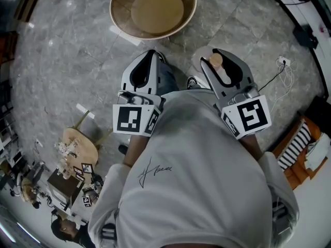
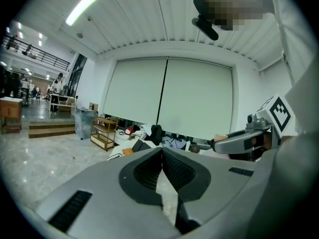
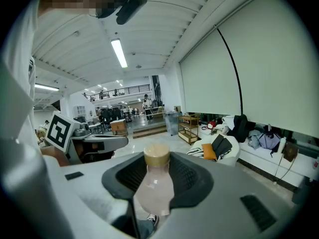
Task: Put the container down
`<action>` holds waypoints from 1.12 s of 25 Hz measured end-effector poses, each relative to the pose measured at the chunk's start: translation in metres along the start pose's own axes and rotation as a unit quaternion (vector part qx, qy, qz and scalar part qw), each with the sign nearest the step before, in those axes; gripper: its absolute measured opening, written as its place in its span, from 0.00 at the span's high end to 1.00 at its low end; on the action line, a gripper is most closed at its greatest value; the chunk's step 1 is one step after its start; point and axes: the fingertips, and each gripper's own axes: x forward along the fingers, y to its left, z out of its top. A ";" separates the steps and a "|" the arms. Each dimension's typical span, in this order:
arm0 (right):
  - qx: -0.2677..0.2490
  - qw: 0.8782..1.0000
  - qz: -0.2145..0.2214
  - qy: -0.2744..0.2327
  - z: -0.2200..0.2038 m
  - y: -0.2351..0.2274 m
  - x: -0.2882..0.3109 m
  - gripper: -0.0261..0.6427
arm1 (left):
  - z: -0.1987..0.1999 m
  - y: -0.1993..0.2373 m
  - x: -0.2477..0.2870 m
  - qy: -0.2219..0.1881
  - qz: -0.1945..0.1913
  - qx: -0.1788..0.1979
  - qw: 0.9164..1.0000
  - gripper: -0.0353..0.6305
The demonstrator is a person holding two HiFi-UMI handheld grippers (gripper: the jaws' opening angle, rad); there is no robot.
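Observation:
The container is a small clear bottle (image 3: 154,185) with a pinkish body and a tan cap (image 1: 215,60). My right gripper (image 3: 157,169) is shut on it around the body, and the cap sticks out past the fingertips. In the head view the right gripper (image 1: 220,61) is held at chest height over the floor, pointing forward. My left gripper (image 1: 149,56) is beside it to the left, and its jaws meet with nothing between them. In the left gripper view the left gripper (image 2: 162,156) shows its ribbed pads pressed together.
A round wooden table (image 1: 120,22) stands on the grey marble floor just ahead. A small wooden side table (image 1: 88,148) is at the lower left. Cables and a plug (image 1: 283,62) lie at the right, near a striped cushion (image 1: 297,148). Sofas and shelves line the far wall.

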 end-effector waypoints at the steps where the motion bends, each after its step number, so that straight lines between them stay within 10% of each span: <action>1: 0.000 1.000 -0.001 0.000 0.003 0.001 0.006 0.74 | 0.003 0.006 0.002 -0.001 -0.002 0.000 1.000 0.92; 28: -0.001 0.999 -0.054 -0.002 0.086 0.013 0.171 0.74 | 0.066 0.181 0.063 0.000 -0.057 0.008 0.998 0.92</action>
